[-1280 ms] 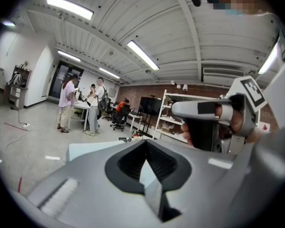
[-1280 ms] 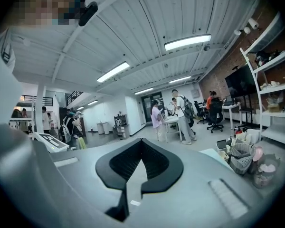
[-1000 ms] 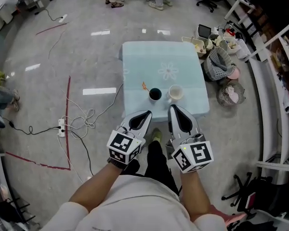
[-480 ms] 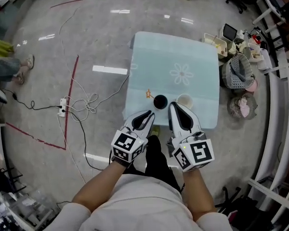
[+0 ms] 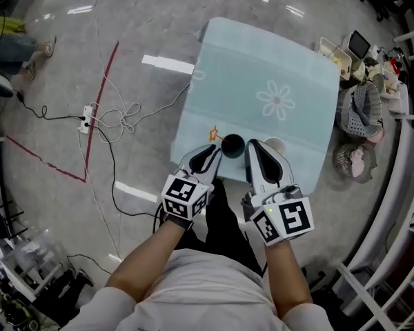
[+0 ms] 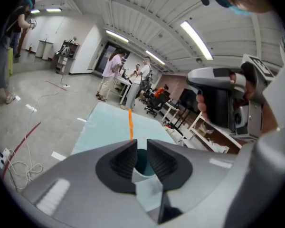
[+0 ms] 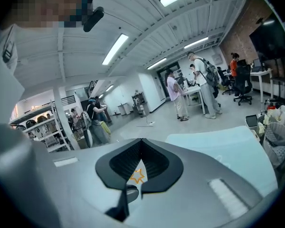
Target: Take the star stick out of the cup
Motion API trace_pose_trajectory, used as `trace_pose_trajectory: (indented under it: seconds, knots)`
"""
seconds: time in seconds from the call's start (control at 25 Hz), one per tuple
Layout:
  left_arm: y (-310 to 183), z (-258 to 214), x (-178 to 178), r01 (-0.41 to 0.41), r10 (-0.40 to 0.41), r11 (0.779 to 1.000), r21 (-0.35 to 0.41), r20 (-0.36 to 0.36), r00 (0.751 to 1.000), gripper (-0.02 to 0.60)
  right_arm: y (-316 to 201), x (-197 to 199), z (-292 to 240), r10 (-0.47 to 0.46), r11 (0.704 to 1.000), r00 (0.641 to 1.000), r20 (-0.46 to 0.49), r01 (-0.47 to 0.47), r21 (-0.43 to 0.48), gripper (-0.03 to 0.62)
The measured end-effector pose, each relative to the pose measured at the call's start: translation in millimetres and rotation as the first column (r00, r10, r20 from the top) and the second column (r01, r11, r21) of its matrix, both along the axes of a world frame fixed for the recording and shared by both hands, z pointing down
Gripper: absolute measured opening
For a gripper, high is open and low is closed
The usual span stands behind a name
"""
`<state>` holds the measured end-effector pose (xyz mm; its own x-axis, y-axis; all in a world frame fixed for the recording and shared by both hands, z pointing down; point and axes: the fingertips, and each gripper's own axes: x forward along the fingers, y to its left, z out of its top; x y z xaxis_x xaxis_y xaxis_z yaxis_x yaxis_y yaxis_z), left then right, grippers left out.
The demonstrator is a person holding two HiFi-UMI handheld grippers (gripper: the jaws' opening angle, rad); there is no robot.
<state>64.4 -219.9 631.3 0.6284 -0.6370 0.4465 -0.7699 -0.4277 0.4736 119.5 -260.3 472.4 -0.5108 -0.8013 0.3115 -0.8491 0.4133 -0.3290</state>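
Both grippers have closed in on the dark cup [image 5: 232, 144] over the last second, their tips going from short of the pale blue surface [image 5: 262, 67] to over its near edge. The left gripper [image 5: 216, 149] reaches forward from a bare forearm [image 5: 146, 262] and angles slightly inward, its tip just left of the dark cup on the near side. Its jaws stand a narrow slit apart with nothing gripped, and the cup's dark body shows through the gap. The right gripper [image 5: 252, 145] runs almost parallel to it, with its tip just right of the dark cup. It partly covers a white cup [image 5: 277, 145] that stands on that same side. Its jaws are pressed together at the tips and are empty. The star stick [image 5: 212, 132] stands in the dark cup with its long axis close to upright. It leans a little to the cup's left, with the orange star end uppermost.
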Motion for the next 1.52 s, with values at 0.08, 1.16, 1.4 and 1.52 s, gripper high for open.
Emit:
trace_pose_trajectory:
  seconds: [0.08,1.16,1.4,1.52]
  knots:
    - [-5.0,12.3,0.5,0.021,-0.021,1.0,-0.019,0.001,1.0,0.02,-5.0,-0.7,8.8,-0.017,1.0,1.0,0.002,0.018,-0.014,0.009]
    - [-34.7,44.4,6.6,0.042,-0.041,0.999,-0.034,0.035,0.999,0.02,-11.5,19.8,48.5,-0.003,0.995,1.0,0.014,0.004,-0.096,0.009]
    - [-36.4,18.5,0.9,0.004,-0.005,1.0,0.016,0.053,0.999,0.02,-9.4,24.4,36.0,0.046,0.996,0.999,0.023,-0.044,-0.076,0.009]
    - [-36.1,3.1,-3.9,-0.017,0.015,0.999,0.035,0.05,0.999,0.02,-4.9,22.9,27.9,0.074,0.995,0.997,0.035,-0.072,-0.066,0.009]
